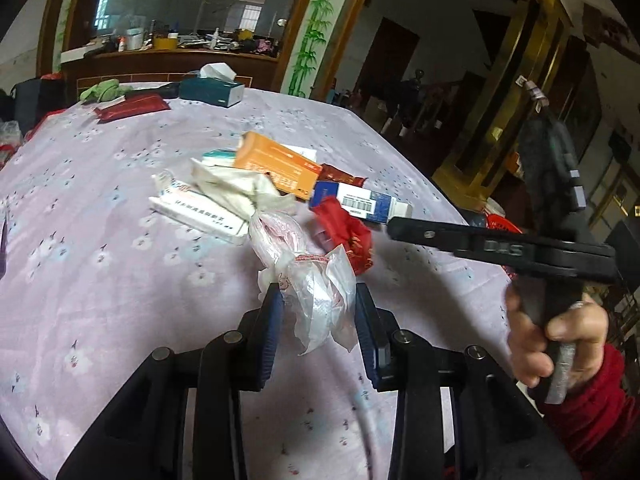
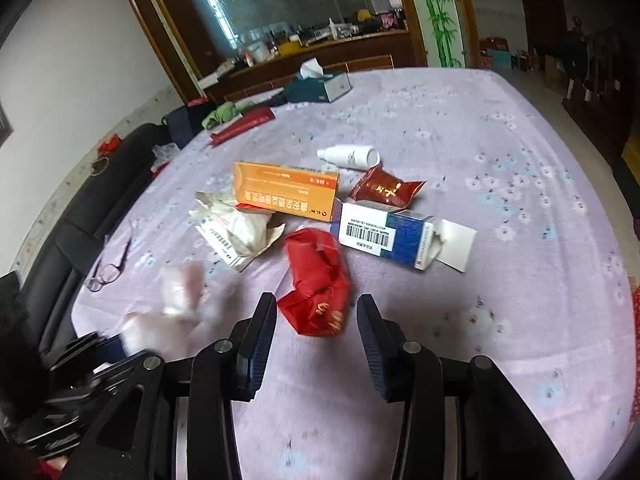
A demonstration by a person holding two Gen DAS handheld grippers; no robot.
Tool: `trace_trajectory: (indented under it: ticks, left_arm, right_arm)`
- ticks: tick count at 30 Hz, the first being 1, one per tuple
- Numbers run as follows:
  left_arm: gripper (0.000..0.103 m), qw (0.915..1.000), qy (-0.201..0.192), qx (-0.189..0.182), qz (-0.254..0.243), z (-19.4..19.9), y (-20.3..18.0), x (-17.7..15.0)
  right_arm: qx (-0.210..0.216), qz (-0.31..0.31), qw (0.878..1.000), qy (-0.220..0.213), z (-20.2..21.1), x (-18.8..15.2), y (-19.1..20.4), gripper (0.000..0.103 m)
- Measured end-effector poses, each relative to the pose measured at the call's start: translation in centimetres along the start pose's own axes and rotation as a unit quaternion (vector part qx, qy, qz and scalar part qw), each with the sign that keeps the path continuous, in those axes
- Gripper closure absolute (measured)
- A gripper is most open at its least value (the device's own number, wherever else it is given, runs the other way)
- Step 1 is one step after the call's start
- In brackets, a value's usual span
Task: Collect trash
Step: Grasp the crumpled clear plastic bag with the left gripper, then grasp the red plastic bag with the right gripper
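Note:
A heap of trash lies on the lilac flowered tablecloth: an orange box, a blue-and-white barcode box, crumpled white paper, a dark red snack wrapper and a white bottle. My left gripper is open, and a clear plastic bag sits between its fingers, touching the left one. The right gripper is open around the near end of a crumpled red wrapper. The bag is blurred in the right wrist view.
A teal tissue box, a red packet and a green cloth lie at the table's far side. Spectacles rest near the left edge, beside a black sofa. A hand in a red sleeve holds the right gripper.

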State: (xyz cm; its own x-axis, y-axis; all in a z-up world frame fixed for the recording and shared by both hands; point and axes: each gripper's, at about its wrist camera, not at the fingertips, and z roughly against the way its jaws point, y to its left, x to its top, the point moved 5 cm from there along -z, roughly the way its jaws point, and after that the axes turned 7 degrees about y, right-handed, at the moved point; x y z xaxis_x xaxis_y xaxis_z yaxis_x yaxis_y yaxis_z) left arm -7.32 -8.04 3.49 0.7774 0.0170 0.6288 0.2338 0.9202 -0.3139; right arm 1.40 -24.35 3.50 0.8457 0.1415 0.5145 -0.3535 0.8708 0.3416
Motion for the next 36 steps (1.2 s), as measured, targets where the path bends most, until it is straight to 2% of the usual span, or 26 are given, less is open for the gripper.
trace_trajectory:
  ticks: [8,12,14,15,17,24,29,32,36]
  left_arm:
    - [0.069,0.9998,-0.014,0.003,0.01,0.7,0.9,-0.1]
    - [0.069,0.9998,-0.018,0.007,0.009,0.7,0.7,-0.3]
    - [0.069,0.9997,-0.02,0.011,0.008,0.7,0.6,-0.4]
    - [0.069,0.9996,-0.021,0.014,0.007,0.6,0.5,-0.4]
    - [0.069,0.9994,-0.028,0.021,0.006,0.6,0.3,-0.4]
    - [0.069,0.9968,-0.058,0.054,-0.005,0.1,-0.7,-0.6]
    - [0.069,0.9906,-0.092,0.097,-0.028,0.2,-2.3,-1.0]
    - [0.069,0.9853,-0.11,0.123,-0.043,0.3,-3.2,-1.3]
    - [0.069,0.9817,-0.12,0.14,-0.048,0.1,-3.6,-1.6]
  right_arm:
    - [-0.025,-0.028,0.999,0.022,-3.1,0.7,-1.4,0.058]
    - [-0.022,-0.033,0.999,0.037,-4.6,0.4,-1.5,0.06]
    - [-0.013,-0.031,0.999,0.04,-5.0,0.2,-1.3,0.079]
    - [-0.01,-0.029,0.999,0.041,-5.1,0.0,-1.1,0.084]
    - [-0.006,-0.028,0.999,0.027,-4.7,-0.2,-0.7,0.094]
    - [-0.03,-0.009,0.997,-0.072,0.6,-3.1,1.0,0.094]
    - [-0.058,-0.016,0.99,-0.127,4.4,-5.7,1.1,0.094]
    - [-0.059,-0.032,0.988,-0.137,5.5,-6.9,0.8,0.094]
    - [-0.081,-0.045,0.985,-0.145,5.8,-8.1,-0.3,0.094]
